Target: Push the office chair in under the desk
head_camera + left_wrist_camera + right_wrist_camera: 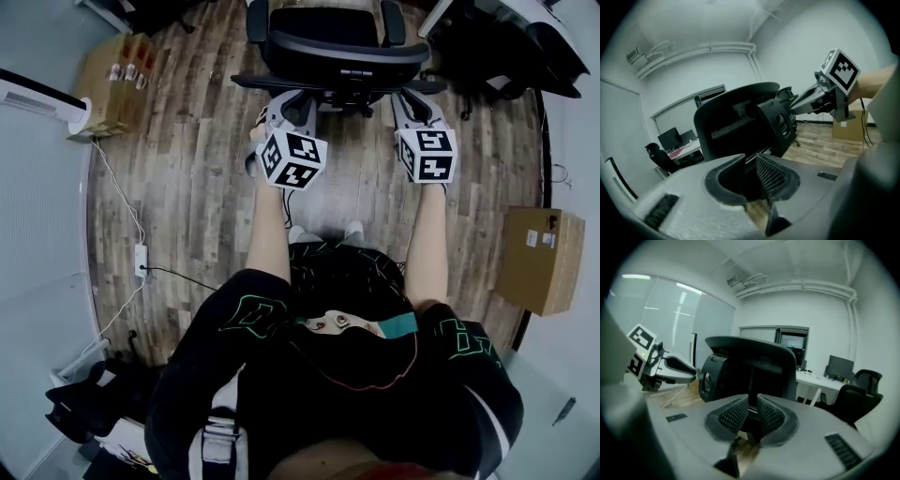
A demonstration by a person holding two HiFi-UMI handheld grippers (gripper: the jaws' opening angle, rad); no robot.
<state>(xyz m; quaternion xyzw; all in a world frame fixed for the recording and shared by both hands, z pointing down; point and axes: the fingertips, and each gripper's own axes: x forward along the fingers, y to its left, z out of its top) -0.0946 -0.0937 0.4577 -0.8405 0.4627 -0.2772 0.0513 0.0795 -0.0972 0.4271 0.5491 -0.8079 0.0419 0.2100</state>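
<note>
Left claw [281, 101] and right claw [419, 101], jaws slightly parted and empty, sit near the office chair [337, 23] at twelve o'clock. Likely heavy yet free-rolling on the wood floor [187, 187]; push its stiff backrest [347, 49].

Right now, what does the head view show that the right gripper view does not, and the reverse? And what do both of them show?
Only the head view shows the person's arms, the cardboard box at the picture's right, and the power strip. Only the right gripper view shows a monitor on a white desk, the ceiling pipes and the glass wall. Both show the black office chair, seen from behind, and the left gripper.
</note>
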